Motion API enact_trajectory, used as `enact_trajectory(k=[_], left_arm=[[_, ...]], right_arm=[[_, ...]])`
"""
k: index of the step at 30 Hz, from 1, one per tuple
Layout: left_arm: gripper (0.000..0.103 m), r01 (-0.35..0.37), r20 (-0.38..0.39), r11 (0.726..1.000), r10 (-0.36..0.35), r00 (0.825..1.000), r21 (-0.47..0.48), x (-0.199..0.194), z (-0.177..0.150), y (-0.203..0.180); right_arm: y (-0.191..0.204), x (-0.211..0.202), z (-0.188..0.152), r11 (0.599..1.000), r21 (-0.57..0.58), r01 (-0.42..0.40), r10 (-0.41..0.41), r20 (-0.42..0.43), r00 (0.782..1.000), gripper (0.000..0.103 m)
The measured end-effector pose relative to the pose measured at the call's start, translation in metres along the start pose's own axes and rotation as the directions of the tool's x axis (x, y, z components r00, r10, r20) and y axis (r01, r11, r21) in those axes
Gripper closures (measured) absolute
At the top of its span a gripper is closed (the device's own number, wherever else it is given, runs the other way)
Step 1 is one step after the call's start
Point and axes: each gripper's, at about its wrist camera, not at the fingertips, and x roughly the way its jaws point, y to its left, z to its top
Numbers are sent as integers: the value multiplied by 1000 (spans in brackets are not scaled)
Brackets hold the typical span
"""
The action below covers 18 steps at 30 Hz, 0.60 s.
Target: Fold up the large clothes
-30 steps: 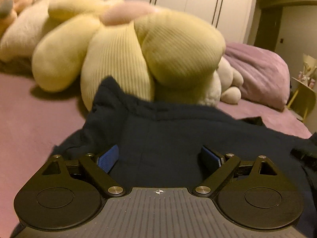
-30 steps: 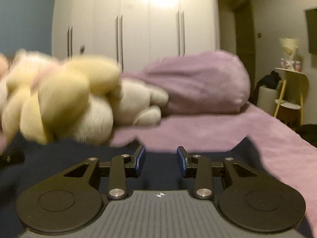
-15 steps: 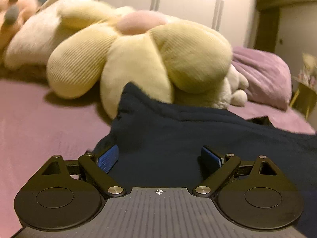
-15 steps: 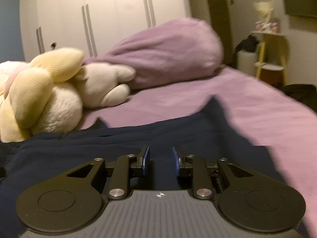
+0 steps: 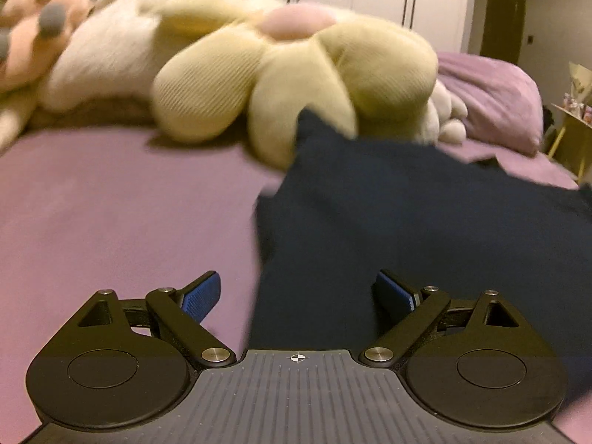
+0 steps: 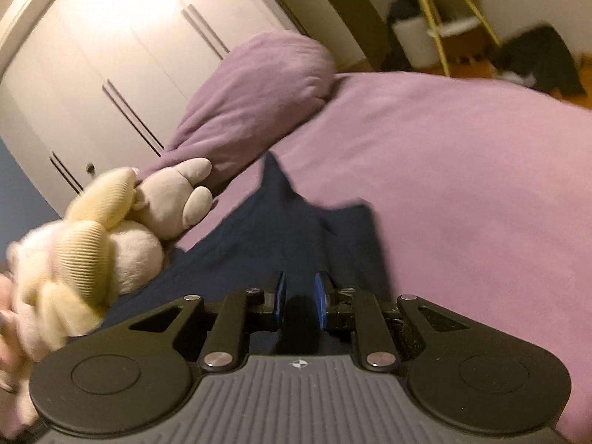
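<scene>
A dark navy garment [image 5: 425, 222] lies spread on the purple bed [image 5: 111, 222]. My left gripper [image 5: 298, 292] is open wide, low over the garment's left edge, one finger over the bedsheet and one over the cloth. In the right wrist view the garment [image 6: 288, 236] runs ahead with a pointed corner lifted. My right gripper [image 6: 299, 301] is tilted, its jaws narrowed to a small gap over the cloth. Whether cloth sits between them is unclear.
A big yellow flower plush [image 5: 296, 74] and cream soft toys [image 6: 174, 196] lie at the garment's far edge. A purple pillow [image 6: 259, 92] is behind. White wardrobe doors [image 6: 111, 55] stand beyond. A yellow side table [image 6: 444, 7] stands off the bed's right.
My left gripper has slid left, so the garment's left edge now runs between its fingers. My right gripper has tilted and its jaws have narrowed since a second ago.
</scene>
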Motion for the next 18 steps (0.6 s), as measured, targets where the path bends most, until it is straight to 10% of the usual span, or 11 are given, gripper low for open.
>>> enact_trajectory(k=[4,8,18], left_arm=[[10,114,-46,982,-122,991,-150,-42,-26,22],[11,221,-74,917,-259,963,-332,-37,-28,29],[27,185,-87,777,-294,952,-601,21,-25,42]], right_arm=[[-39,-75,-24,992,126,18,-11,-54,998,52],[-72,-91,-53,933,352,-71,127,-137,983,52],[-66,-35,-53,855,514,-67,161,-139,977,55]])
